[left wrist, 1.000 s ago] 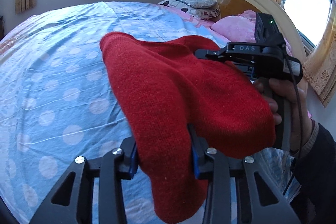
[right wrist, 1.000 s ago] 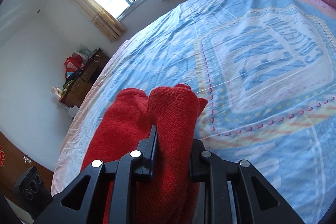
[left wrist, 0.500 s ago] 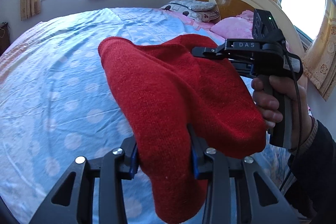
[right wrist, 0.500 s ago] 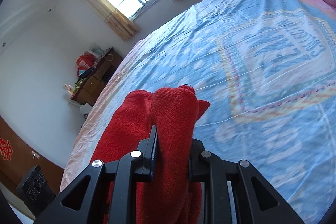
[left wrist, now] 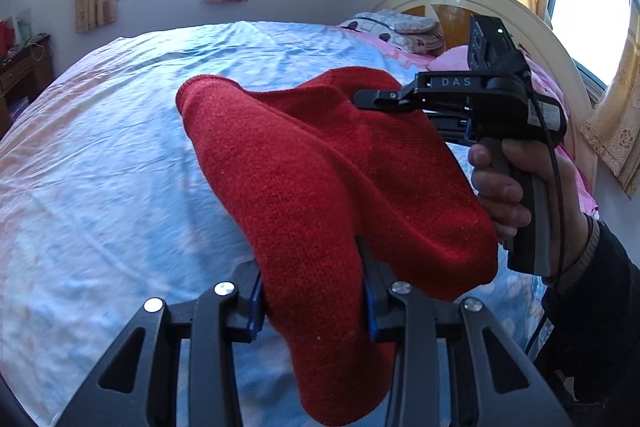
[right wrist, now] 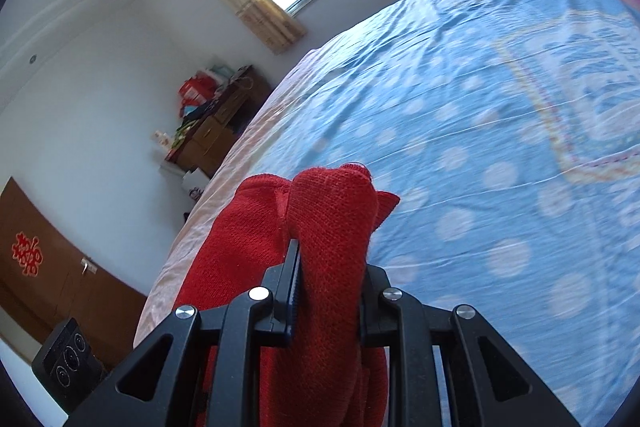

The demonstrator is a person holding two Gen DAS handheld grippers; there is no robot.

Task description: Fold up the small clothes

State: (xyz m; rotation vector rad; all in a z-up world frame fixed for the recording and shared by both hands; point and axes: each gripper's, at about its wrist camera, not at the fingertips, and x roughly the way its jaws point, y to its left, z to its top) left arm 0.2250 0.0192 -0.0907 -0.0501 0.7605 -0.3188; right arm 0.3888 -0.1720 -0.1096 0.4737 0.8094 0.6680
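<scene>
Bed (left wrist: 100, 155), blue spotted sheet, below my grippers; red knit garment (left wrist: 320, 179) pinched by my left gripper (left wrist: 312, 303) and right gripper (right wrist: 328, 291).

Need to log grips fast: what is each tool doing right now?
Left tool: closed on the red knit garment.
Right tool: closed on the same red knit garment, lifted above the bed.

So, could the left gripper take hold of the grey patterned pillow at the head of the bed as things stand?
Probably not. The left gripper is shut on the red knit garment, so its jaws are occupied, and the pillow lies far across the blue bedsheet, beyond the garment. It would need to release first.
</scene>
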